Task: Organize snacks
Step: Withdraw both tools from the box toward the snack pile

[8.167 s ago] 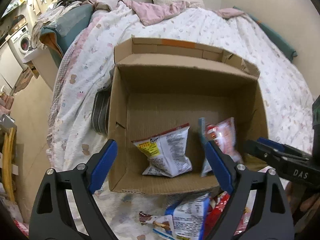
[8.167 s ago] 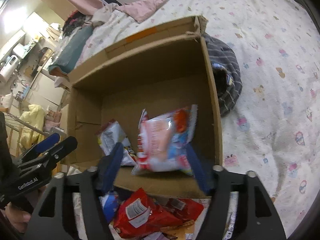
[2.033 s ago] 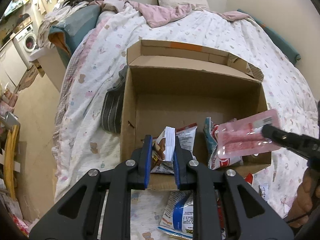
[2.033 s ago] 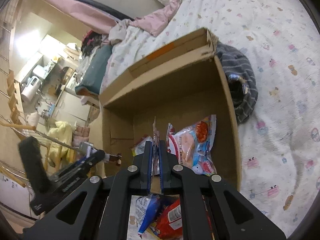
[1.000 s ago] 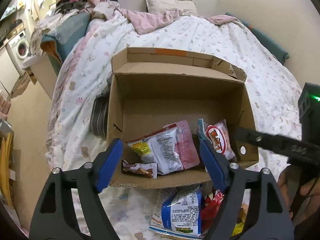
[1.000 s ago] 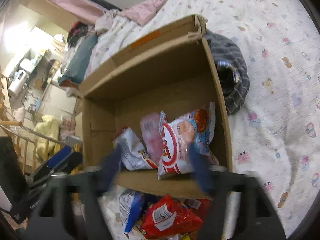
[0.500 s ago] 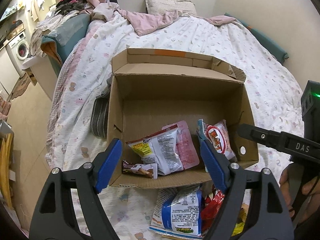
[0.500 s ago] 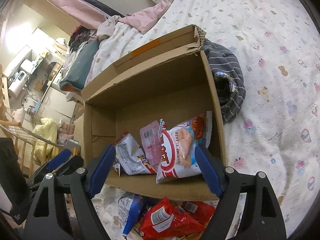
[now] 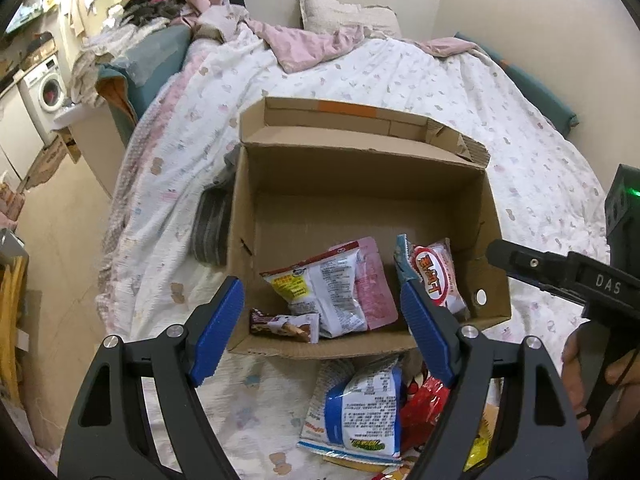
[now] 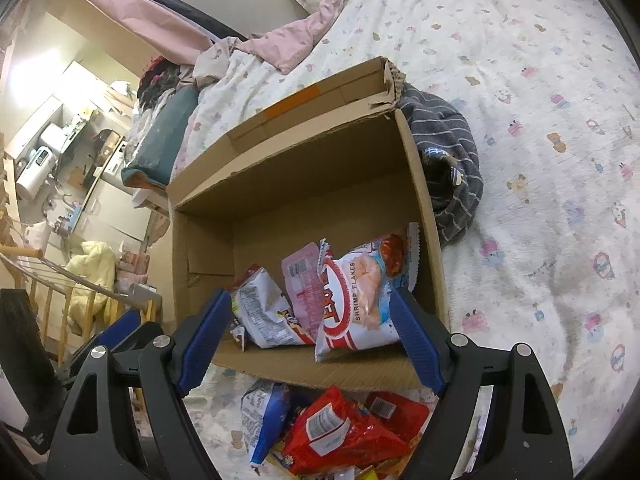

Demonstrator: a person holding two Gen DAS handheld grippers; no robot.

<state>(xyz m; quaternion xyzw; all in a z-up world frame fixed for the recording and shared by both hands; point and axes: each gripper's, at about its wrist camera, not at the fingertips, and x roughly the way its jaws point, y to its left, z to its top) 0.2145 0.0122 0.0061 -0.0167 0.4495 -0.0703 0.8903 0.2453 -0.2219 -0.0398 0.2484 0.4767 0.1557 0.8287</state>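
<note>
An open cardboard box (image 9: 360, 168) (image 10: 304, 184) sits on the bed. Inside lie a white chip bag (image 9: 320, 284) (image 10: 268, 312), a pink pouch (image 9: 374, 284) (image 10: 300, 276), a shrimp flakes bag (image 9: 434, 276) (image 10: 356, 300) and a brown snack bar (image 9: 280, 324). Loose snacks lie in front of the box: a blue-white bag (image 9: 360, 408) (image 10: 264, 412) and red bags (image 9: 420, 412) (image 10: 340, 428). My left gripper (image 9: 320, 332) is open and empty above the box's near edge. My right gripper (image 10: 308, 340) is open and empty over the near wall; it shows at the right of the left view (image 9: 560, 276).
A grey striped cloth (image 10: 452, 168) (image 9: 210, 228) lies beside the box. The bed has a white patterned cover (image 10: 540, 160) and a pink blanket (image 9: 316, 46). The bed's edge drops to the floor at left (image 9: 52, 240), with a washing machine (image 9: 42, 88) beyond.
Both grippers, shut on a snack bar and a pink pouch two seconds ago, opened and left them in the box. In the last half second both drew back slightly.
</note>
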